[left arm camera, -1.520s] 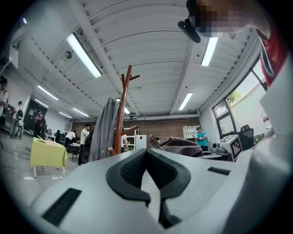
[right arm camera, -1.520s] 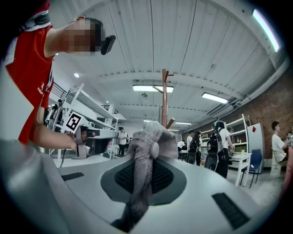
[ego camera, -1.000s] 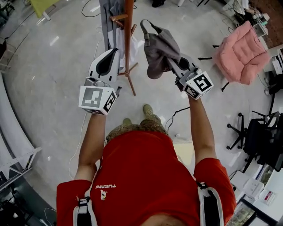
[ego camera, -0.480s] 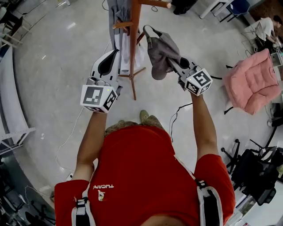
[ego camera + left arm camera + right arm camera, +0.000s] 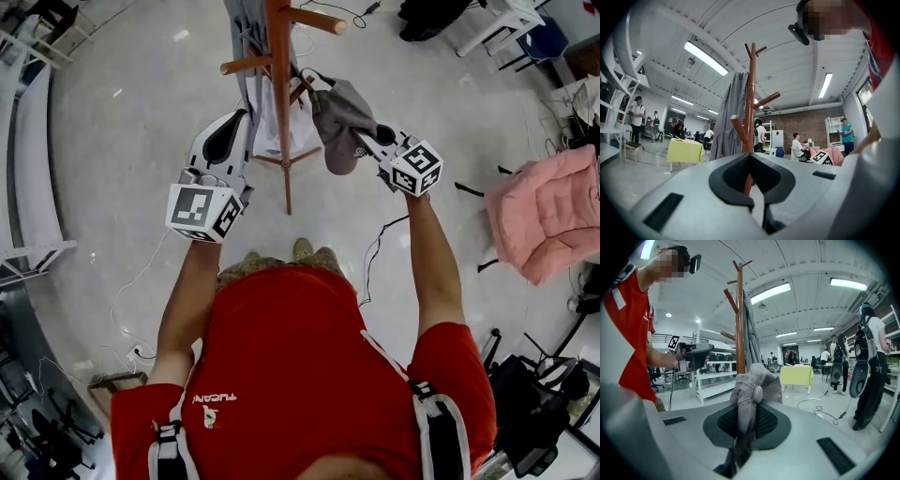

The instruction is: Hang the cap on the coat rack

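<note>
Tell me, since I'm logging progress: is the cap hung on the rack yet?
Not hung. The cap sits pinched in the right tool's shut jaws beside the coat rack.

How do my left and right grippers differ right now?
The right gripper pinches the grey cap in its fingers; the left gripper holds nothing. The left gripper is left of the coat rack, the right gripper right of it. Both point toward the rack.

Grey cap (image 5: pixel 339 112), reddish-brown coat rack (image 5: pixel 278 94), pink cushion (image 5: pixel 553 220), red shirt (image 5: pixel 300 366) (black-and-white squares on the marker cube (image 5: pixel 202 211), btw).
</note>
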The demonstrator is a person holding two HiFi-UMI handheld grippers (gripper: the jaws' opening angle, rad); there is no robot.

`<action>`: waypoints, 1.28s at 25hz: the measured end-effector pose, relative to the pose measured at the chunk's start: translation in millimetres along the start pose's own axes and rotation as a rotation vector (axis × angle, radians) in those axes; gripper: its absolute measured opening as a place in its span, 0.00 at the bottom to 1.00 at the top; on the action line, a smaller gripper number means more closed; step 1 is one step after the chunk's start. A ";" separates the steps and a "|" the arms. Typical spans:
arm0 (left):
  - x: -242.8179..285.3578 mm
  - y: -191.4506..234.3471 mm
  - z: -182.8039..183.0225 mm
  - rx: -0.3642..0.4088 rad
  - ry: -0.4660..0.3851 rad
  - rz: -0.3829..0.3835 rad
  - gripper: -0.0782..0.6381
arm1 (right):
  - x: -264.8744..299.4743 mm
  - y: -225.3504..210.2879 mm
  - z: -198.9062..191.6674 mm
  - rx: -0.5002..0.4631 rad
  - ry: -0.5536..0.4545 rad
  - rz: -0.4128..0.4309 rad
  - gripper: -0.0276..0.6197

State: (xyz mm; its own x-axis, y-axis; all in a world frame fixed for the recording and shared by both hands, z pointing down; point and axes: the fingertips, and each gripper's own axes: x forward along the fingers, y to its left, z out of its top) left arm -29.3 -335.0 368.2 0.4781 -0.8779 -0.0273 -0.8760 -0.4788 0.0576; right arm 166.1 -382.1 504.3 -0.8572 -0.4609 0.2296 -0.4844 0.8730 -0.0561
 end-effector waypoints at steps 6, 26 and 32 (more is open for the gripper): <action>4.4 2.2 -4.1 0.036 0.030 0.034 0.12 | 13.7 -16.5 -18.4 0.027 0.027 0.053 0.10; 14.0 1.8 -15.1 0.068 0.066 0.043 0.12 | 45.9 -8.7 -86.2 0.082 0.147 0.082 0.10; 14.8 4.5 -13.2 0.066 0.069 0.030 0.12 | 54.1 -12.9 -107.4 0.064 0.220 -0.029 0.24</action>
State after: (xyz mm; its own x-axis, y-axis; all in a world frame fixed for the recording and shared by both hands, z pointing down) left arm -25.3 -350.1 381.2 0.4526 -0.8907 0.0422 -0.8913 -0.4533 -0.0089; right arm 144.7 -401.2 621.8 -0.7875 -0.4333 0.4383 -0.5243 0.8448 -0.1069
